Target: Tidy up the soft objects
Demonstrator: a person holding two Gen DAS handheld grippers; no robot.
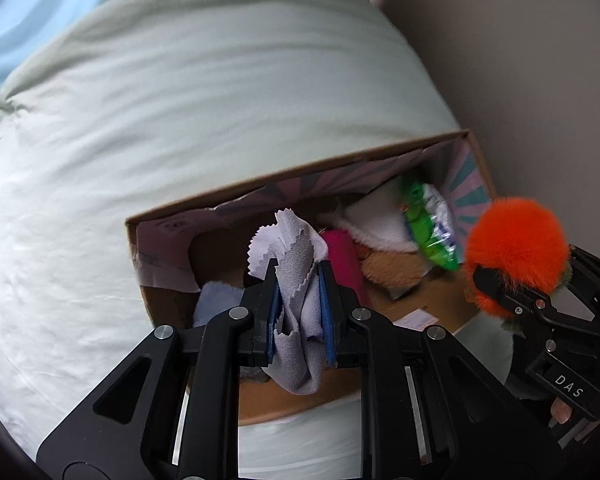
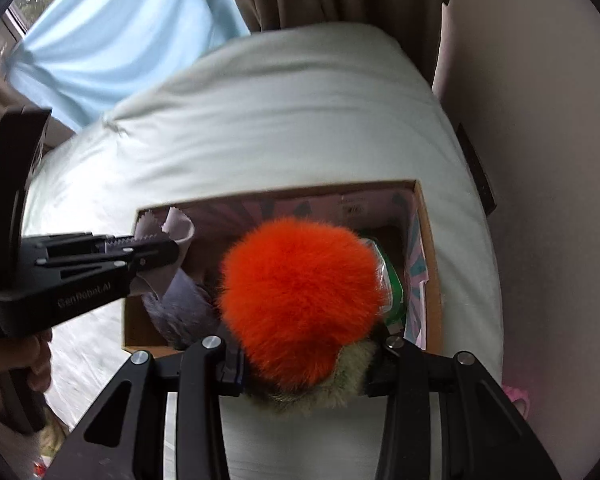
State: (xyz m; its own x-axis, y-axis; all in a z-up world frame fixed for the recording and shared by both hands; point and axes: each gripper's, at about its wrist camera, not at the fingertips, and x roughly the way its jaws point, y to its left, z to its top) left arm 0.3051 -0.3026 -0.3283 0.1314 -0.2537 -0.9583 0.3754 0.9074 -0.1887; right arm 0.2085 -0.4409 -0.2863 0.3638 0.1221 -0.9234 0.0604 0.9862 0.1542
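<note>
Above the cardboard box on the bed, your left gripper has its jaws clenched on the lilac cloth, and your right gripper grasps the orange pompom toy over the box's right half. Release too high and the light cloth may drape over the near rim; the toy could bounce off the crowded pile. The gripper bodies read "DAS" and "GenRobot.AI".

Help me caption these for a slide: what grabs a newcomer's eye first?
The fluffy orange pom-pom clamped in the right gripper dominates, hanging above the open cardboard box on the pale bed cover. Next, the left gripper pinches a crumpled lilac cloth over the same box, already holding soft items.
</note>
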